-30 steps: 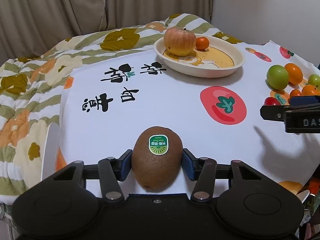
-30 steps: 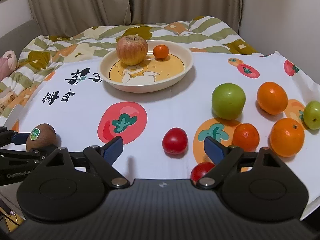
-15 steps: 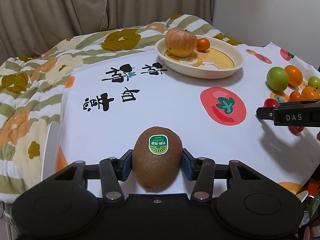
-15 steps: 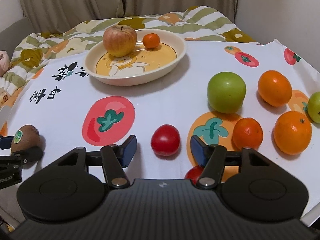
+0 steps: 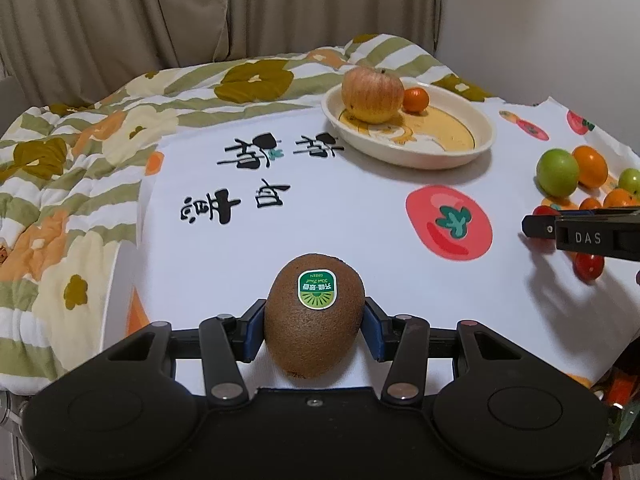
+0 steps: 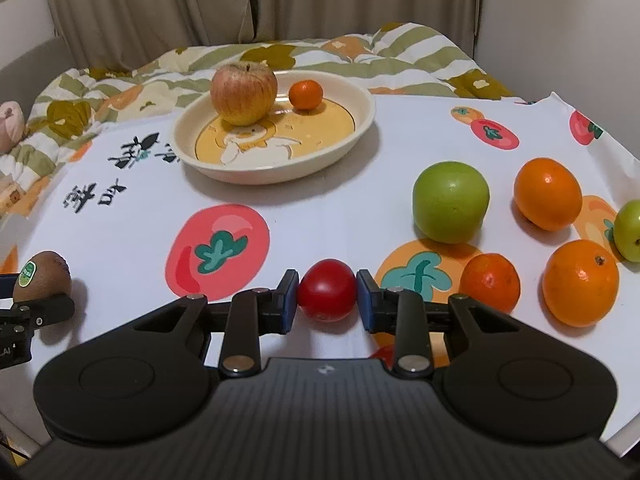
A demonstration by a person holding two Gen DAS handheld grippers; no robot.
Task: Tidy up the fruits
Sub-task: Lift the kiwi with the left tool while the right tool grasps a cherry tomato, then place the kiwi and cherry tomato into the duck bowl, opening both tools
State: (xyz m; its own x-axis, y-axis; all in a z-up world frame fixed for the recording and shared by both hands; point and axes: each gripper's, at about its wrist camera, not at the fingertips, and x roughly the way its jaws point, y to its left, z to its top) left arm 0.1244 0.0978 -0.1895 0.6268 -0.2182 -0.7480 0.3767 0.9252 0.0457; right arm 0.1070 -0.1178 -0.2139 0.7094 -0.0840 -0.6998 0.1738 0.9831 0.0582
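Kiwi point(image 5: 314, 320) sits clamped between the blue pads of my left gripper point(image 5: 314, 330), sticker facing up, low over the near edge of the white printed cloth point(image 5: 340, 208). On my other side the right gripper point(image 6: 327, 298) has its pads pressed against both flanks of a small red tomato point(image 6: 327, 295), so I read that as a grip too, though I can't tell whether the tomato is off the cloth yet.

Further out, the cream plate point(image 6: 352, 136) already holds an apple point(image 6: 243, 92) and a small mandarin point(image 6: 305, 95). A green apple point(image 6: 451, 201), three oranges and another green fruit at the frame's edge lie loose to my right.

My worry is the tomato: it is round, smooth and soft, held only at its widest points, so a hard squeeze could split it and a loose one let it roll. A second red tomato point(image 5: 588, 266) sits right under my right gripper and could be knocked away. Bringing both hands to the plate together risks a collision or nudging the mandarin out.
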